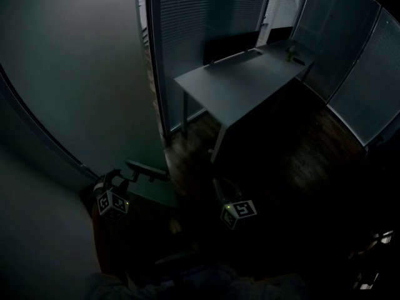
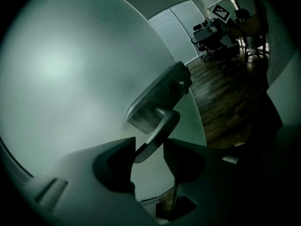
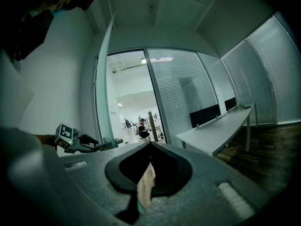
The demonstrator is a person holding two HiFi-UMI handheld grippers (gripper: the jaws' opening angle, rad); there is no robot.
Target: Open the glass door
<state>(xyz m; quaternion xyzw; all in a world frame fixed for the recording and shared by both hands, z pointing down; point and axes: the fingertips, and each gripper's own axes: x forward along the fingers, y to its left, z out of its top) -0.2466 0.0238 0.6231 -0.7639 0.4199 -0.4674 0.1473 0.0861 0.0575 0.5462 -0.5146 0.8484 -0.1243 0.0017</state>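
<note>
The frosted glass door point(image 1: 75, 74) stands swung open at the left of the head view, its edge near the middle. Its metal lever handle point(image 1: 147, 170) sticks out low on the door edge. My left gripper point(image 1: 134, 175) reaches up to it. In the left gripper view the handle point(image 2: 157, 126) lies between the two jaws and touches both, so the left gripper point(image 2: 149, 149) is shut on it. My right gripper point(image 1: 220, 189) hangs to the right, apart from the door. The right gripper's point(image 3: 150, 145) tips meet with nothing between them.
A white desk point(image 1: 244, 80) with a dark screen panel point(image 1: 231, 45) stands ahead on a dark wooden floor point(image 1: 294, 155). Walls of blinds point(image 1: 206, 11) close the room. Through the doorway point(image 3: 127, 102) a lit office shows, with a person point(image 3: 141, 127) far off.
</note>
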